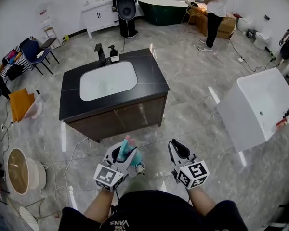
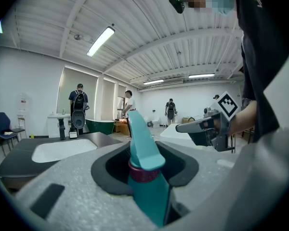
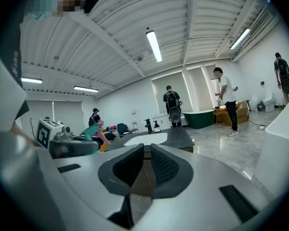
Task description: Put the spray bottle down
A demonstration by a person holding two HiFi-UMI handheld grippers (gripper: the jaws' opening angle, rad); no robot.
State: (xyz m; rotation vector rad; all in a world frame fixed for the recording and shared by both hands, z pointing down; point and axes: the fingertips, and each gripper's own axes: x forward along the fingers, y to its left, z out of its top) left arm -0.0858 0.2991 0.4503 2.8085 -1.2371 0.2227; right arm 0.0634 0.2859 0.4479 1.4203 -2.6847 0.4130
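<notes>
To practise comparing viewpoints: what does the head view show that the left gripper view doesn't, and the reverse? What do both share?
Only the head view: the round basin on the floor at left, the orange bag, and the marker cube on the left claw.
Only the left gripper view: the ceiling lights and a purple collar under the nozzle.
Both: the teal bottle gripped in the left claw, the right claw, and the dark vanity with its white sink.
</notes>
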